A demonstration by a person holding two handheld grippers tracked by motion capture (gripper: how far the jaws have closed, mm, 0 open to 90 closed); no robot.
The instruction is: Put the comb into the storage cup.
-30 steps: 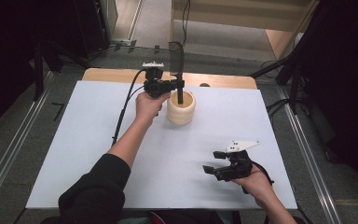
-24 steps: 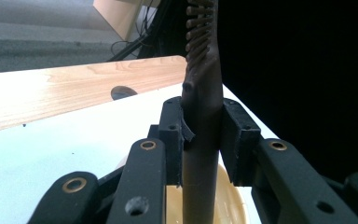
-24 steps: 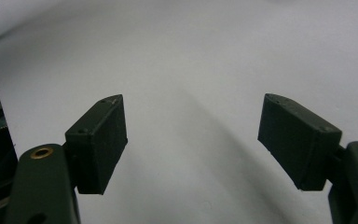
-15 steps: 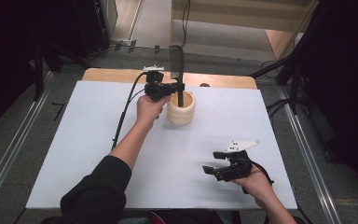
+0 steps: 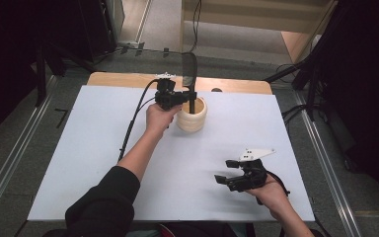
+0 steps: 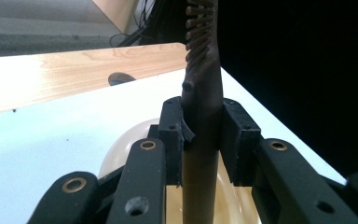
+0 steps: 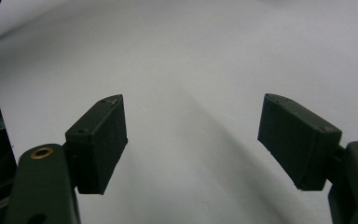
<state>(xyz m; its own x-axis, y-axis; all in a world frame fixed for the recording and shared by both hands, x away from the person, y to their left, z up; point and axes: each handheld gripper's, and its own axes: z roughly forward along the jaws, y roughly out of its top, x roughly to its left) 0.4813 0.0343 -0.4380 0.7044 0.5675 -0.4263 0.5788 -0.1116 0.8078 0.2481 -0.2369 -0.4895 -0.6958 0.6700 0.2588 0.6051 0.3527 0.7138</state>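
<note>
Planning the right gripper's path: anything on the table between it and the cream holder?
Nothing: in the high view, only bare white table lies between the right gripper and the holder.

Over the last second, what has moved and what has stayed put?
Little changed. The left gripper stays shut on the dark slotted utensil, which stands upright in the cream holder; any shift is slight. The right gripper stays open, low over the white table.
</note>
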